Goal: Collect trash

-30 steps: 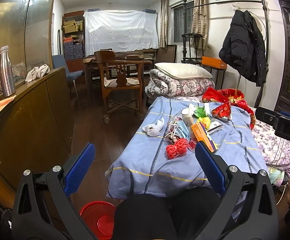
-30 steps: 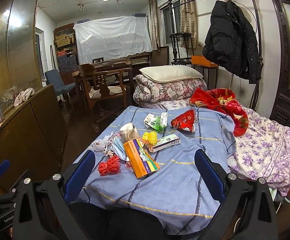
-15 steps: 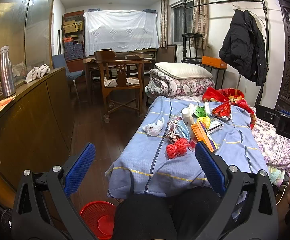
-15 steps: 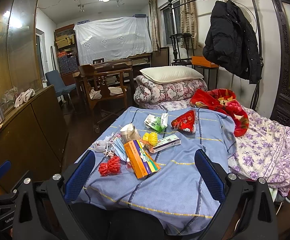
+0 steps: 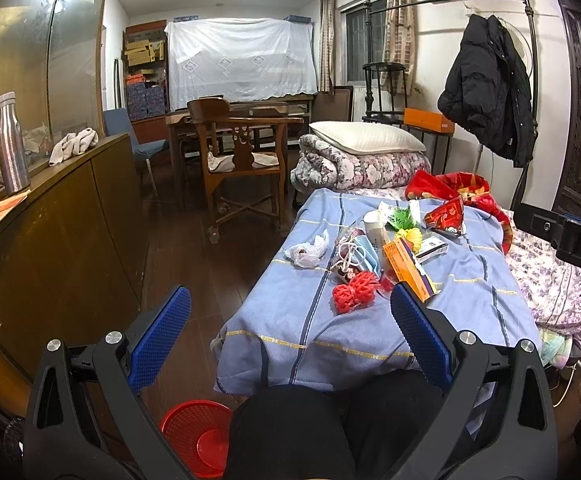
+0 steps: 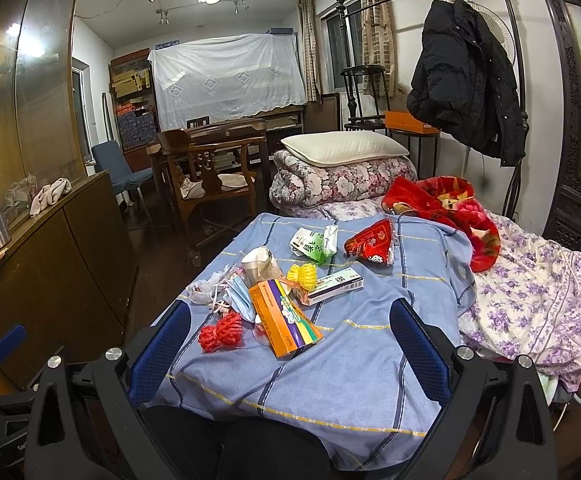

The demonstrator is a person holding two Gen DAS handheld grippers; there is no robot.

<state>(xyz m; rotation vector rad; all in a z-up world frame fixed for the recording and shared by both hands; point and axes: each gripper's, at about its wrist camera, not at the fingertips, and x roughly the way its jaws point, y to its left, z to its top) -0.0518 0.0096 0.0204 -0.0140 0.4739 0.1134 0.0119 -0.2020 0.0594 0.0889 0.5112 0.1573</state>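
Trash lies in a heap on the blue striped sheet [image 6: 354,364]: an orange box [image 6: 284,322], a red net ball [image 6: 221,332], a yellow net ball [image 6: 302,275], a blue face mask [image 6: 240,296], a white medicine box [image 6: 336,283], a green-white packet [image 6: 312,242], a red snack bag [image 6: 372,242] and a white plastic wad [image 5: 306,250]. A red mesh bin [image 5: 196,440] stands on the floor, low in the left wrist view. My left gripper [image 5: 290,328] is open, short of the bed's near end. My right gripper [image 6: 290,344] hangs open above the sheet's near part, empty.
A brown wooden cabinet [image 5: 50,248] with a steel bottle [image 5: 10,144] runs along the left. A wooden chair [image 5: 242,168] and folded floral quilt with pillow [image 6: 342,176] stand beyond the bed. A black jacket [image 6: 466,80] hangs at right. Dark knees [image 5: 330,432] fill the bottom.
The right wrist view has shifted slightly closer to the trash heap; the left gripper has barely moved. Both stay open.
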